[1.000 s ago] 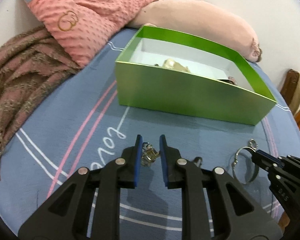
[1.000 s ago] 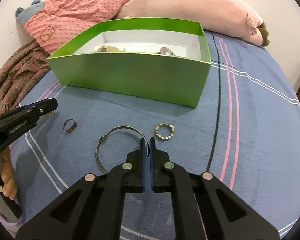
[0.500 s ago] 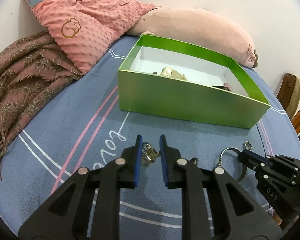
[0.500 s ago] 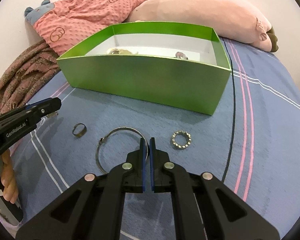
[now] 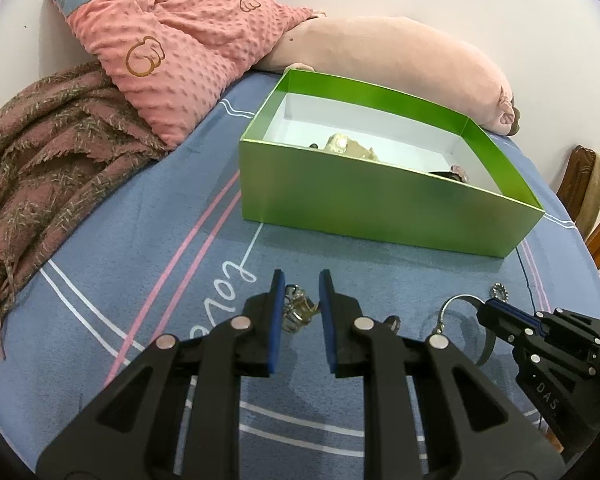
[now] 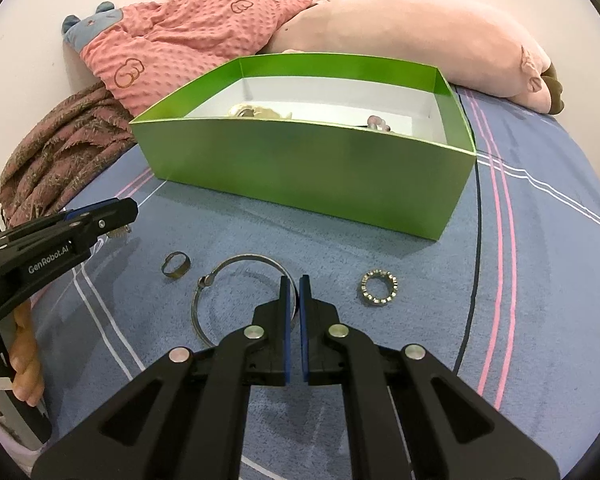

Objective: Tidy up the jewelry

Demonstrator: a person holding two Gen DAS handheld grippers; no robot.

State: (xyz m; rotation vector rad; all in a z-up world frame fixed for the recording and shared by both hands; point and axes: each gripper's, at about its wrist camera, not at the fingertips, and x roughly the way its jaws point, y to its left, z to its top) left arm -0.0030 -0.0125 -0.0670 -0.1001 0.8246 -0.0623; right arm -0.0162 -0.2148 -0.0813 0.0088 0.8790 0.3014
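My left gripper (image 5: 300, 300) pinches a small metal jewelry piece (image 5: 298, 312) above the blue bedsheet (image 5: 140, 240); my right gripper (image 6: 294, 296) clamps the silver bangle (image 6: 220, 276), before the green box (image 6: 300, 168).

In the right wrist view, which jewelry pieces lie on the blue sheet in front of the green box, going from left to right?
small ring → large thin bangle, clamped by the right gripper → beaded ring.

Jewelry I saw by the green box (image 6: 308, 172)

A thin bangle (image 6: 236, 268), small ring (image 6: 175, 265) and beaded ring (image 6: 378, 287) lay flat on the bedsheet; some pieces lay inside the box.
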